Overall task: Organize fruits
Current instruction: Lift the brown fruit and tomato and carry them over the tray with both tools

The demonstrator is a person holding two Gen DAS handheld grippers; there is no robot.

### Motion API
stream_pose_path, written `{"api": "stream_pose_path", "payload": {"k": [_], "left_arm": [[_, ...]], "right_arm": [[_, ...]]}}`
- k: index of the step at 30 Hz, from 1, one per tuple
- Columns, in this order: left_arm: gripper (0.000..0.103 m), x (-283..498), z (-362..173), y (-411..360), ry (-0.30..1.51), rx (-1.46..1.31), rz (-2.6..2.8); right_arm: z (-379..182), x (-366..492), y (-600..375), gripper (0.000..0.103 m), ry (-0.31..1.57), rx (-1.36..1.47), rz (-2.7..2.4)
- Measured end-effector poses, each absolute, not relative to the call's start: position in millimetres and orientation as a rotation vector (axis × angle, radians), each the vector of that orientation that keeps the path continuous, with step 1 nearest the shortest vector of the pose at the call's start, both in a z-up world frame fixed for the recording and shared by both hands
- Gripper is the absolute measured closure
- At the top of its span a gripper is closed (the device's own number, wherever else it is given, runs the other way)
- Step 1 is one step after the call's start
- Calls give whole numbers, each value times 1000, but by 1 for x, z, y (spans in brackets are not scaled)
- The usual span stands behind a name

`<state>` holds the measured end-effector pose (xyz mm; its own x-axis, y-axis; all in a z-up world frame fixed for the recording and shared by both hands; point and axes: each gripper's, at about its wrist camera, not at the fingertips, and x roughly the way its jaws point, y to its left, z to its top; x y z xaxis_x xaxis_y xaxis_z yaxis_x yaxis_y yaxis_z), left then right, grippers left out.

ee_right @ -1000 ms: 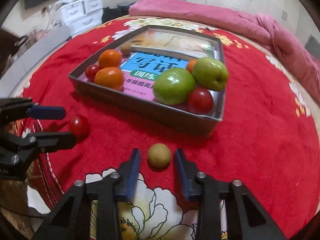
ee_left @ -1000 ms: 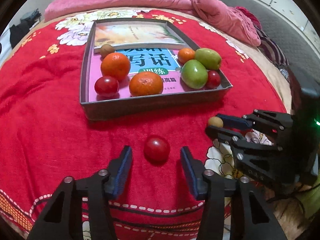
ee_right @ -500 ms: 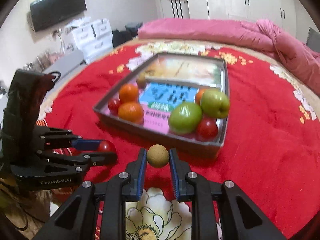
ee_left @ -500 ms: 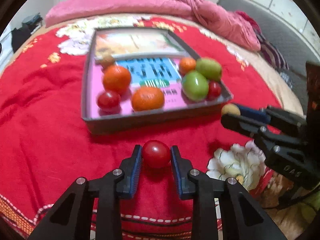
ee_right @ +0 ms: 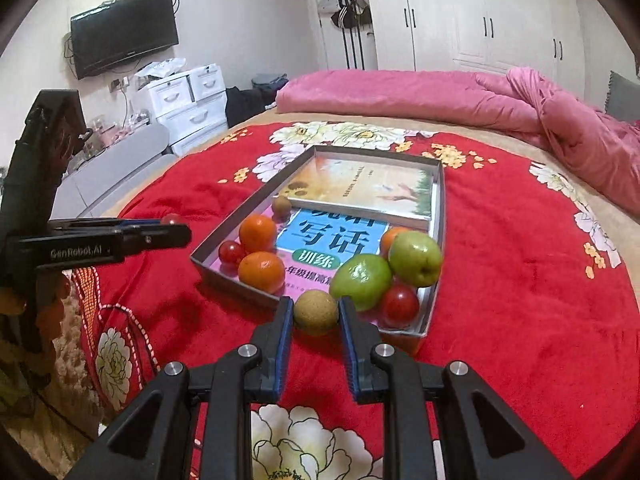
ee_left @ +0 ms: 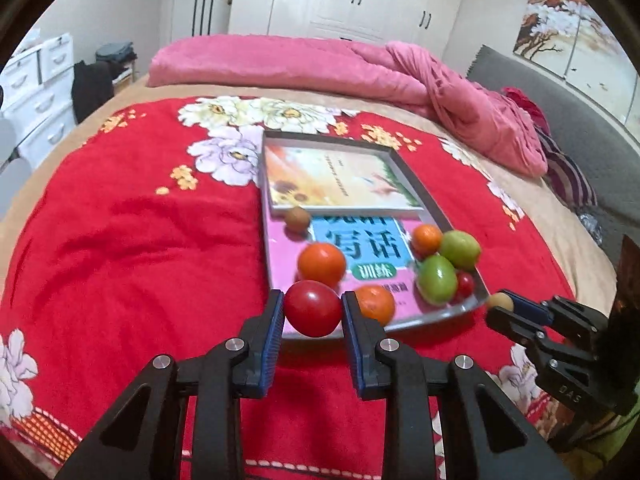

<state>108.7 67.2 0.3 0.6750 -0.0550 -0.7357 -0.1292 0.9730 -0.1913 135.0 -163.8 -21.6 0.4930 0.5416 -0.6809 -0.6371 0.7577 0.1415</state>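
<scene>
Two tools, left [ee_left: 313, 309] clamping red tomato [ee_left: 313, 309], right [ee_right: 315, 312] clamping brown fruit [ee_right: 315, 312]; television [ee_right: 124, 34] only in right view.

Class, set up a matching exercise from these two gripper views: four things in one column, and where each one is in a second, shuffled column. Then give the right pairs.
Things
1. red tomato
2. brown round fruit
3. two green fruits
4. grey tray

Places
A. on the red blanket
B. held in the right gripper
C. inside the tray, right side
D. held in the left gripper

Pairs: 1-D, 2-B, 3-C, 4-A
</scene>
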Motion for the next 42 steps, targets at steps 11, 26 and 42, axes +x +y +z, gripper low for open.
{"api": "stream_pose_path", "payload": {"k": [11, 26, 42], "left_arm": [[73, 132, -21, 48, 877, -178, 1], [73, 142, -37, 39, 915, -143, -20], [73, 144, -37, 40, 912, -138, -17]], "right_arm": [[-21, 151, -169, 80, 762, -123, 660], [-28, 170, -173, 80, 772, -122, 614], [-42, 167, -159, 80, 802, -179, 636]]}}
